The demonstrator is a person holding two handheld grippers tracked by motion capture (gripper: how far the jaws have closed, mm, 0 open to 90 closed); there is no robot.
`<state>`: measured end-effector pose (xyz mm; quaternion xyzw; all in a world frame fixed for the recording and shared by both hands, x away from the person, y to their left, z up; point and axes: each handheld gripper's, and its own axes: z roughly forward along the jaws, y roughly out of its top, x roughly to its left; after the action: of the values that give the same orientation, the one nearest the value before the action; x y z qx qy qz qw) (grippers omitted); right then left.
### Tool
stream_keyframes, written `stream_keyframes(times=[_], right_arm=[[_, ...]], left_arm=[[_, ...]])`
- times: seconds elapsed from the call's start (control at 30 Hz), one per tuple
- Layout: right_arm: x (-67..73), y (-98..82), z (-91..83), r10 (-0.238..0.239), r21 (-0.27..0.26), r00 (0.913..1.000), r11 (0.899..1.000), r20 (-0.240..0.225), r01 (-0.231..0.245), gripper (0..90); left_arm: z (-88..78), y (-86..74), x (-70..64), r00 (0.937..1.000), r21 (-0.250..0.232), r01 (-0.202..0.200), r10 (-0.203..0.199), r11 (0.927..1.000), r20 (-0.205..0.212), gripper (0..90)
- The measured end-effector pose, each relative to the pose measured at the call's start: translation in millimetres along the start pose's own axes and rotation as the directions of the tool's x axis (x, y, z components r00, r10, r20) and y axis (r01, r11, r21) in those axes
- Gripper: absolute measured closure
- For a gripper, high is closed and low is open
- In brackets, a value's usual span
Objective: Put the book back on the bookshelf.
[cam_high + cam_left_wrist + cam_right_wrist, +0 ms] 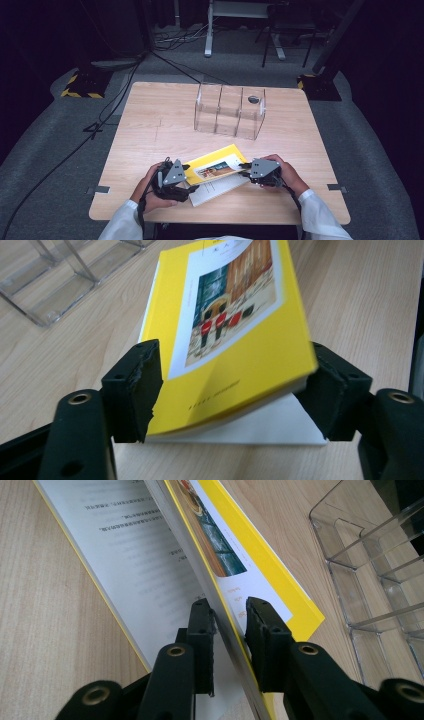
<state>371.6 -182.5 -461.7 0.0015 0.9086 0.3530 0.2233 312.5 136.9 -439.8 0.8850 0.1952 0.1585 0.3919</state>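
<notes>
A yellow book with a picture on its cover lies near the table's front edge, over a white printed page. My left gripper stands open at its left end. In the left gripper view the book sits between the wide-apart jaws of the left gripper, resting on the white page. My right gripper is at the book's right end. In the right gripper view the right gripper is shut on the raised edge of the book, which tilts up off the white page.
A clear plastic organizer with three compartments stands at the back of the wooden table, a small dark round thing in its right compartment. It also appears at the corners of both gripper views. Dark floor, cables and stands surround the table.
</notes>
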Motion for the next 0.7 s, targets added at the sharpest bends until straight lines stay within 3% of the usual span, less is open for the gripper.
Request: stream_keyframes(times=[0.17, 0.23, 0.33, 0.6, 0.7], right_arm=[[2.1, 3.3, 1.2, 0.006, -0.005, 1.0, 1.0, 0.002, -0.006, 74.9], [4.2, 6.3, 1.8, 0.001, -0.005, 1.0, 1.0, 0.003, -0.001, 75.6], [7.8, 11.3, 2.6, 0.001, -0.001, 1.0, 1.0, 0.006, -0.001, 76.3], [14.0, 18.2, 7.3, 0.022, -0.004, 0.9997, 1.0, -0.014, -0.022, 76.3], [16.1, 20.1, 8.3, 0.025, 0.005, 0.9996, 1.0, -0.014, -0.025, 75.8]], left_arm=[[9.2, 14.1, -15.0, 0.9993, 0.027, -0.035, 0.036, 0.999, -0.011, 29.0], [20.2, 19.8, -23.0, 0.995, 0.073, -0.093, 0.095, 0.993, -0.028, 32.5], [26.2, 20.7, -23.6, 0.9947, 0.1, -0.095, 0.098, 0.9905, -0.031, 42.4], [32.7, 12.4, -19.8, 0.9901, 0.162, -0.076, 0.094, 0.9838, -0.105, 53.0], [33.0, 10.8, -19.4, 0.9851, 0.162, -0.097, 0.118, 0.9821, -0.126, 66.4]])
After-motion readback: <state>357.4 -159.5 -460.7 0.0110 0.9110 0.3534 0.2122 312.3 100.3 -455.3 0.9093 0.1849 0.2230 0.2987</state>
